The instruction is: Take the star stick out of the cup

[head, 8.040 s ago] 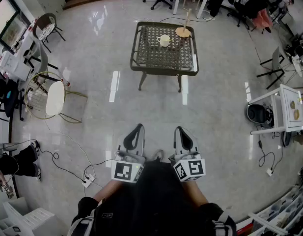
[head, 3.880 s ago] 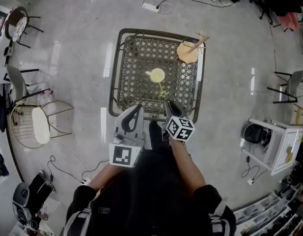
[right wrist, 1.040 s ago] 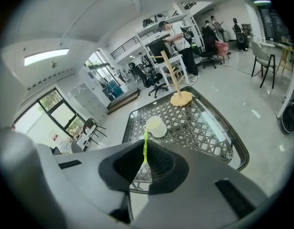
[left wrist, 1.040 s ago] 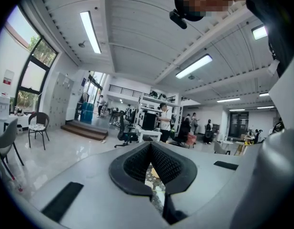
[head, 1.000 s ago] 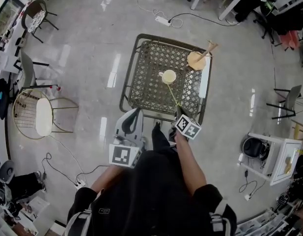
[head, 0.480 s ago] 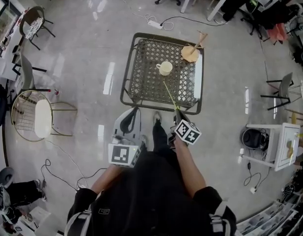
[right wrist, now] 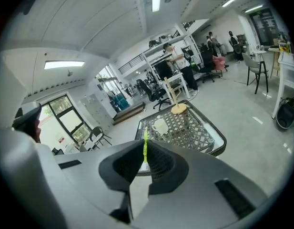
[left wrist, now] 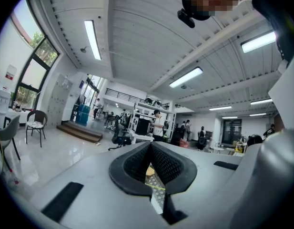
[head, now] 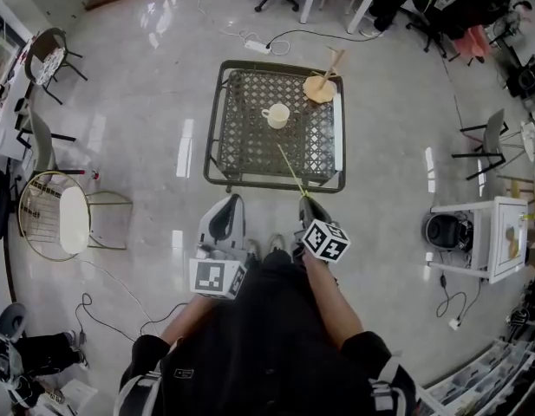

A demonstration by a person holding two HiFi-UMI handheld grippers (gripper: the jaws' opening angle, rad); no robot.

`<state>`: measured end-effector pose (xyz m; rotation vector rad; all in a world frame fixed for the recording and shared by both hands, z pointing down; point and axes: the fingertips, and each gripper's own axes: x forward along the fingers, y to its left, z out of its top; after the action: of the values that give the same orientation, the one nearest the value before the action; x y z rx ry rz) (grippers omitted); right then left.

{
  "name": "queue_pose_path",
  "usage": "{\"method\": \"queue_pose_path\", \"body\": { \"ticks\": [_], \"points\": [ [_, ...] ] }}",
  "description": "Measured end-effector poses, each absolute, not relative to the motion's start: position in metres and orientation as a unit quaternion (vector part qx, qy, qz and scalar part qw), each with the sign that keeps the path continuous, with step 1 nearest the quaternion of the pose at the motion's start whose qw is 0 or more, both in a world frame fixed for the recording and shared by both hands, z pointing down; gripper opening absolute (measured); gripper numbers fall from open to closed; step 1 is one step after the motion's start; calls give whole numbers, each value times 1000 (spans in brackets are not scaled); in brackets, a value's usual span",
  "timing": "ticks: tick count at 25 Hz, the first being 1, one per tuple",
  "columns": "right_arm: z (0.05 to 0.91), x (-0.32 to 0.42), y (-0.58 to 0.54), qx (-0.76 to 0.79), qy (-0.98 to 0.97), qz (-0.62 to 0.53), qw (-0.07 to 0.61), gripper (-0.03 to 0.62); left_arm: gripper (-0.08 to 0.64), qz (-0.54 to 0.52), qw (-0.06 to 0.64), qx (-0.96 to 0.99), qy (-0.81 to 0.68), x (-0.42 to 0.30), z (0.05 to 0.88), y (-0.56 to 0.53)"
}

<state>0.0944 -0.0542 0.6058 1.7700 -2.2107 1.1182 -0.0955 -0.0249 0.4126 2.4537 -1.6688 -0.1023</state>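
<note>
jaws of your right gripper [head: 303, 203] pinch the star stick [head: 290, 168] — it's clear of the cup [head: 276, 115], slanting over the table [head: 212, 137] edge; your left gripper [head: 233, 201] is closed, empty.

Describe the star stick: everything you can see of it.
The star stick is a thin, pale yellow-green rod that looks like plastic. The right gripper has its jaws shut on the near end, where a brighter green bit shows; no star shape can be made out. The stick slants up and left above the table's near rim, fully out of the cup.
</note>
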Motion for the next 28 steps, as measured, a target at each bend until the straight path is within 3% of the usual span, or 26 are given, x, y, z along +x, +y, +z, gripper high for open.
{"method": "queue_pose_path", "body": {
  "ticks": [28],
  "points": [
    [446,135,-47,594,-783,184,-18,20,12,-19,60,824,-563,-46,400,-35]
  ]
}}
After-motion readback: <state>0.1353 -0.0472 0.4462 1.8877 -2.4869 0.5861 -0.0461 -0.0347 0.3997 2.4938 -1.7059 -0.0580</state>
